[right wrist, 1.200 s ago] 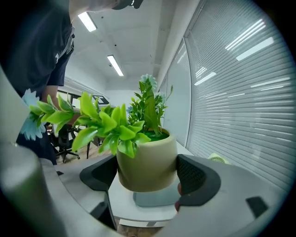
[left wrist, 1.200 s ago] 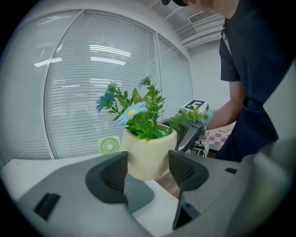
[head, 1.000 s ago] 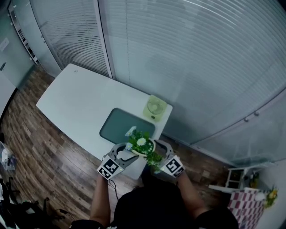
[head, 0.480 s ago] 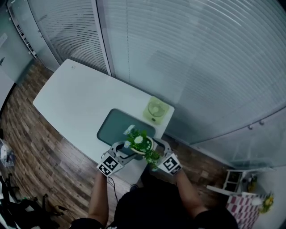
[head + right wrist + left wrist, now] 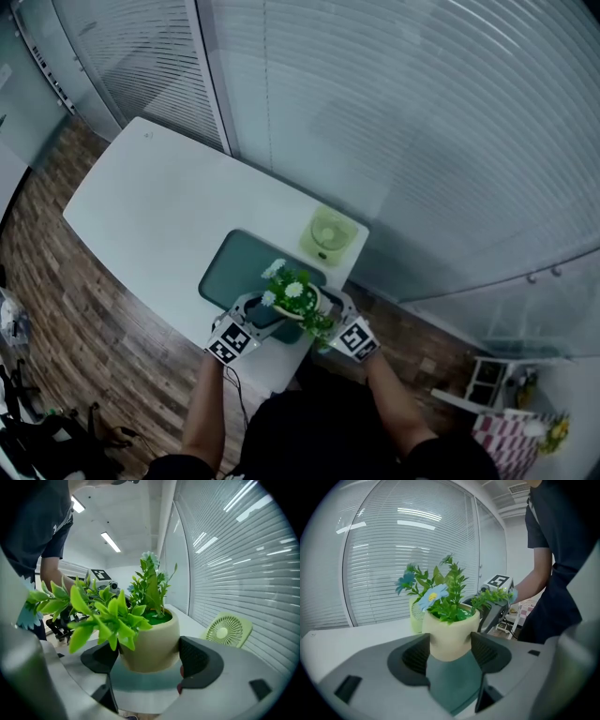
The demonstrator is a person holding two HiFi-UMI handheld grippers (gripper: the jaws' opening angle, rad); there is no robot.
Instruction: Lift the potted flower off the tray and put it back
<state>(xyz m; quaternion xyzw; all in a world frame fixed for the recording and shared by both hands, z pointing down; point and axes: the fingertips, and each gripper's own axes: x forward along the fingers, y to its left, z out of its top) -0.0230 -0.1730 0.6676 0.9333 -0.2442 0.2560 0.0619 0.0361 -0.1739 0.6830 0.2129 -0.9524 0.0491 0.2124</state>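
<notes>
Left gripper [image 5: 451,653] and right gripper [image 5: 149,658] both squeeze the potted flower [image 5: 295,295]. It looks lifted, hanging over the green tray [image 5: 234,267] around its 5 o'clock edge. So setting it back down is what's left.

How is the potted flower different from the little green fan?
The potted flower is squeezed between the jaws of the left gripper and right gripper; the fan stands untouched on the table. The potted flower is over the tray; the fan is beside it. Its pot is cream, the fan pale green. Both are small.
</notes>
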